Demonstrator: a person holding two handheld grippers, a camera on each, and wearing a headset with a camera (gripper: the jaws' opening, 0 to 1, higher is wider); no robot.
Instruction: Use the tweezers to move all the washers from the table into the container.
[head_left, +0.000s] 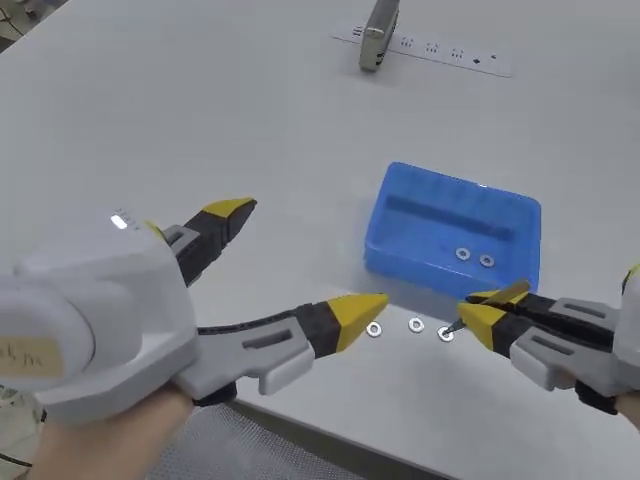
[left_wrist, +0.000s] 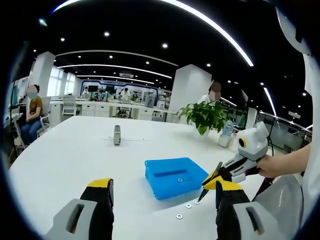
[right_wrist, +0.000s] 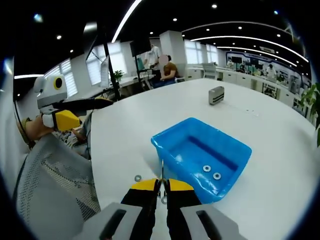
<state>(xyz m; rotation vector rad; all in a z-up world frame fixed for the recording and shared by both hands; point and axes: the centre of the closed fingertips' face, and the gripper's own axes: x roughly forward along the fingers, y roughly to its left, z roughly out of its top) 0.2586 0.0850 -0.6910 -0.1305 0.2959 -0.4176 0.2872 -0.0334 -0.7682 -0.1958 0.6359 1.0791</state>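
Note:
A blue container (head_left: 398, 215) sits on the white table with two washers (head_left: 462, 254) inside. Three more washers lie in a row on the table just in front of it: left (head_left: 374, 329), middle (head_left: 416, 324), right (head_left: 445, 335). My right gripper (head_left: 490, 305) is shut on thin tweezers (head_left: 455, 324), whose tip rests at the right washer. In the right gripper view the tweezers (right_wrist: 162, 172) run forward from between the shut jaws (right_wrist: 161, 186) toward the container (right_wrist: 172, 140). My left gripper (head_left: 295, 260) stands wide open, one jaw tip close to the left washer.
A power strip (head_left: 440, 50) and a grey metal block (head_left: 378, 35) lie at the far side of the table. The table's near edge runs just below the grippers, with a mesh chair (head_left: 230, 440) beneath. People sit at desks far off.

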